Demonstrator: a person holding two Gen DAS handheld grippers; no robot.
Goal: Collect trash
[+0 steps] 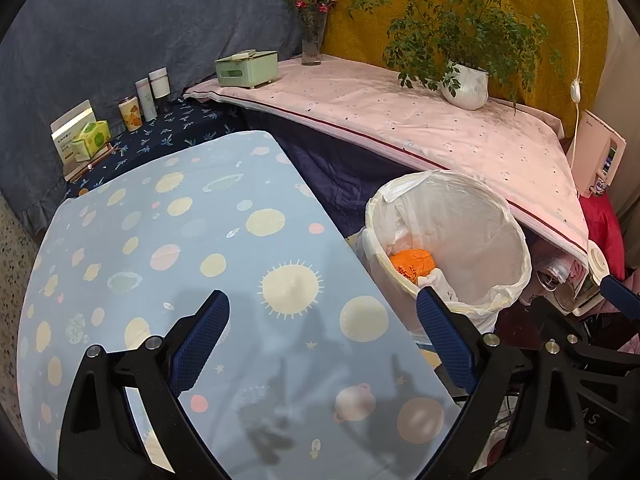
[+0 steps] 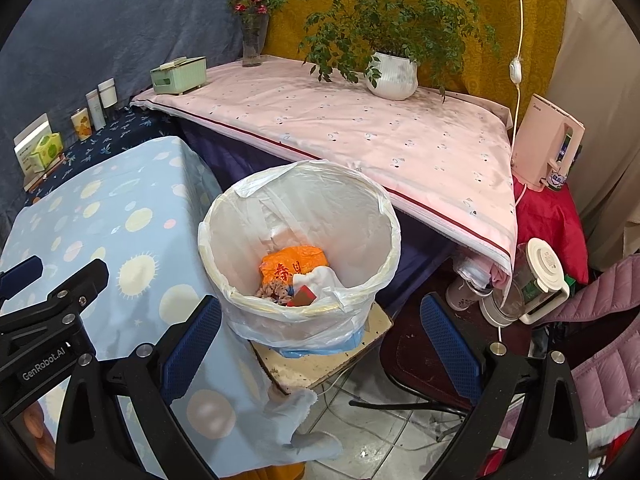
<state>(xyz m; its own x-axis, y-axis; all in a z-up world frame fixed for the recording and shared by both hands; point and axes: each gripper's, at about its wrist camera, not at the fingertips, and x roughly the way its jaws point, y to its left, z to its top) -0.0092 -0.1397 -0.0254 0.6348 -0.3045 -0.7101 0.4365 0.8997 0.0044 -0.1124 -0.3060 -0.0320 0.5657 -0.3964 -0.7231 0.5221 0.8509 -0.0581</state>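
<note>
White-lined bin (image 2: 300,240) beside blue tablecloth (image 1: 180,260), both grippers (image 1: 322,328) (image 2: 320,336) spread wide, empty.

Left gripper (image 1: 322,334), right gripper (image 2: 320,338): black angular frames, silver screws, blue textured fingers (image 1: 200,344); white "GenRobot.AI" lettering on left frame.

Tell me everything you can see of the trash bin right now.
The trash bin is round and cream-coloured, upright and open, lined with a thin white plastic bag folded over its rim. Inside lie an orange crumpled bag, white paper and a small red piece. It stands on a worn board beside the blue planet-print table, below the pink-covered table's edge. Neither gripper touches it.
</note>
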